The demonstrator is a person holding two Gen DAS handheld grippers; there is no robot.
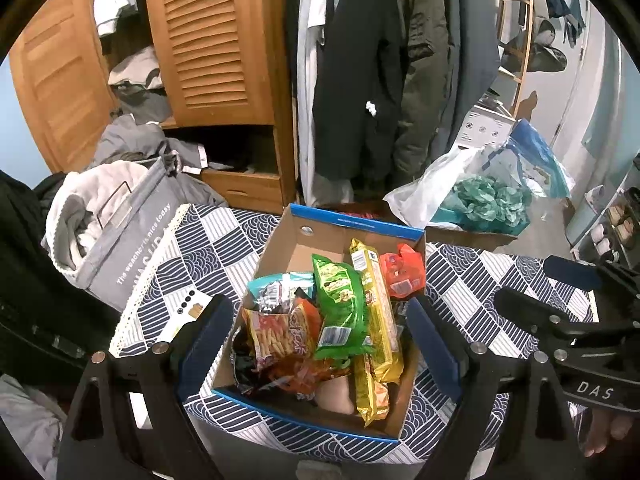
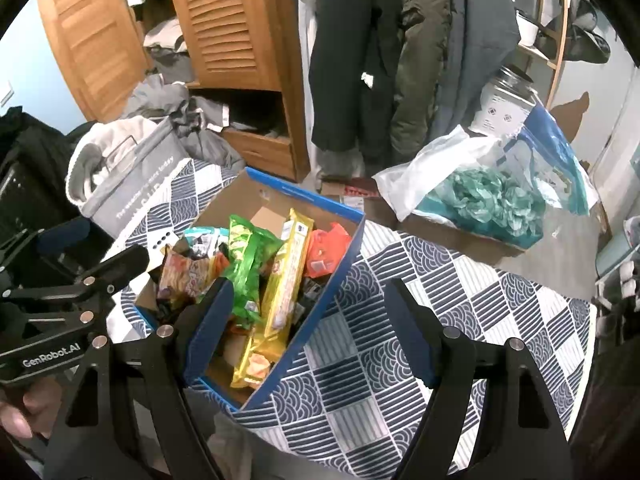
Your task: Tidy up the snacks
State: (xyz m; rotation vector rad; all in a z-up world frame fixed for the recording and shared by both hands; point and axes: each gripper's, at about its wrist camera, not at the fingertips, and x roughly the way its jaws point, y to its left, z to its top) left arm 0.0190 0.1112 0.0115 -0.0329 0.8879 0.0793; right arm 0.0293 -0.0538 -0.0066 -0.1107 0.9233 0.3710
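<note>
Claws are both hovering above the table with nothing between their pads. The left claw [image 1: 320,328] is standing with its jaws spread wide, framing the cardboard box [image 1: 304,236] from either side without touching it; its blue-padded fingers [image 1: 208,340] are hanging just above the box's near corners. The right claw [image 2: 310,320] is also gaping, empty, with its left finger sitting over the box's near end and its right finger over the bare patterned tablecloth [image 2: 460,280].

The box, brown inside with a blue outer rim, is resting on the table and holding the snacks in a loose heap. A green packet [image 1: 340,304] is lying on top near the middle, with a long yellow biscuit pack [image 1: 372,312] leaning beside it on the right, running from the far side to the near wall. An orange-red packet [image 1: 402,272] is sitting in the far right corner, a chips bag [image 1: 276,332] printed with fries is lying toward the left, and a teal wrapper [image 1: 276,284] is peeking out behind it.

A grey fabric basket [image 1: 132,236] full of laundry is standing at the table's left edge. Beyond the table a plastic bag [image 1: 480,196] with teal stuffing is sitting on a low carton, and coats [image 1: 368,72] are hanging beside a wooden wardrobe [image 1: 216,40].
</note>
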